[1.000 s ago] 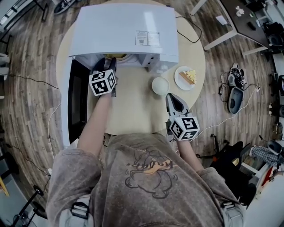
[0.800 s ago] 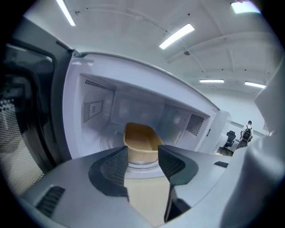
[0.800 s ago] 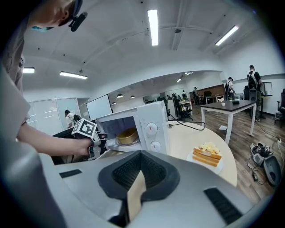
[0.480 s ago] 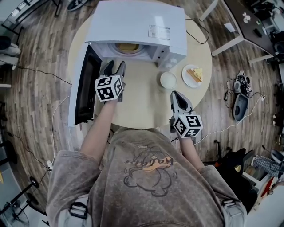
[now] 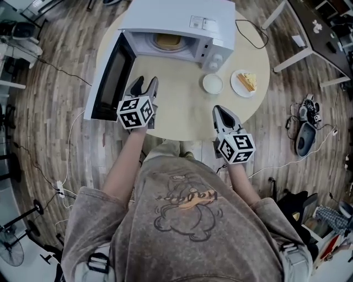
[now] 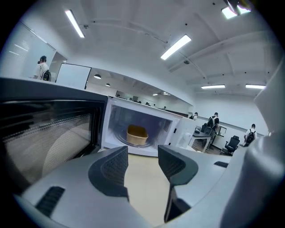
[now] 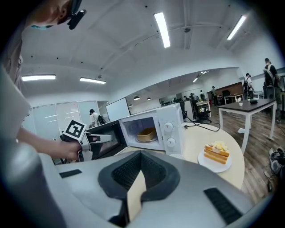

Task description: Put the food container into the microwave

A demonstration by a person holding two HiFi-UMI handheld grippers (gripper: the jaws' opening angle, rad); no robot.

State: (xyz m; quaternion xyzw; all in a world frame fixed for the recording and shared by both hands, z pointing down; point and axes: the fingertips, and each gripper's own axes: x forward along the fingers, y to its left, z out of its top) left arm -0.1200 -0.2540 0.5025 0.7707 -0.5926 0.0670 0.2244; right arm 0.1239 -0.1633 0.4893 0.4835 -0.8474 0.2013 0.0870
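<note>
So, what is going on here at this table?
A person holds a gripper in each hand at a round table. The container already sits inside the microwave, whose door stands open. The left gripper is in front of the opening, jaws apart and empty. The right gripper is near the table's edge, jaws together on nothing. A white bowl and a plate of food stand beside the microwave.

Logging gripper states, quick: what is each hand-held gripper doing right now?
Left hand-held gripper: open, holding nothing.
Right hand-held gripper: closed, holding nothing.
</note>
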